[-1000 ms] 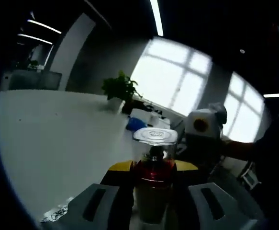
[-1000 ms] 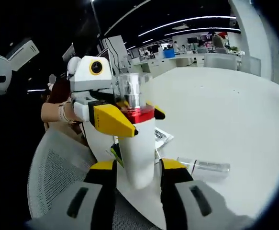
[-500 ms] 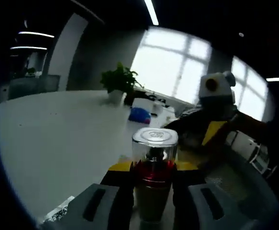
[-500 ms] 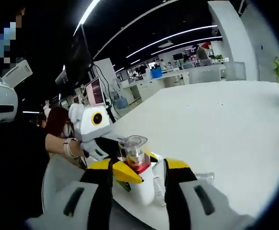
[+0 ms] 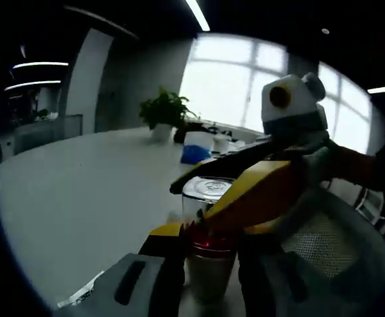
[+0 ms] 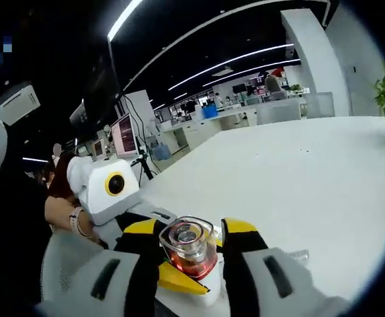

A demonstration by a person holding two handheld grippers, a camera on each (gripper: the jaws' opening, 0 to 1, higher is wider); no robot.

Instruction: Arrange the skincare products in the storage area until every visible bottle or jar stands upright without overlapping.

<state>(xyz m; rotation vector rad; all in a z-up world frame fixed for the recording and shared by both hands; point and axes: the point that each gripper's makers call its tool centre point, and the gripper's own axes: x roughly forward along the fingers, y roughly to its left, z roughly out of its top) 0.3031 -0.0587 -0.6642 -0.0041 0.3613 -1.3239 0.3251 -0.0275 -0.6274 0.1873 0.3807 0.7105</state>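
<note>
- Left gripper view: an open-plan office with bright windows behind a wide white tabletop [image 5: 80, 191]; a potted plant [image 5: 162, 115] and a blue object [image 5: 193, 154] sit toward its far edge, and a printed slip [image 5: 80, 298] lies near its near edge.
- The left gripper [image 5: 205, 274] is clamped on the white body of a bottle [image 5: 205, 264] with a red band and a clear cap; the bottle stands upright between the jaws, held at the near edge of the tabletop.
- A second ago the right gripper [image 5: 245, 198] was well off to the side; now its yellow-tipped jaw lies right across the bottle's neck and cap, partly hiding them.
- Right gripper view: the same white tabletop [image 6: 298, 178] runs back to desks and monitors under ceiling light strips; a person's hand [image 6: 60, 214] holds the left gripper [image 6: 175, 277] from the left.
- The right gripper [image 6: 189, 247] has come down over the bottle [image 6: 187, 249], so the clear cap is seen from above between its jaws. They flank the cap closely, but whether they actually pinch it I cannot tell.
- My reading: both grippers are on one bottle, likely a handover or re-grip at the cap. The bottle is upright but not yet set down, so placing it is still to do.
</note>
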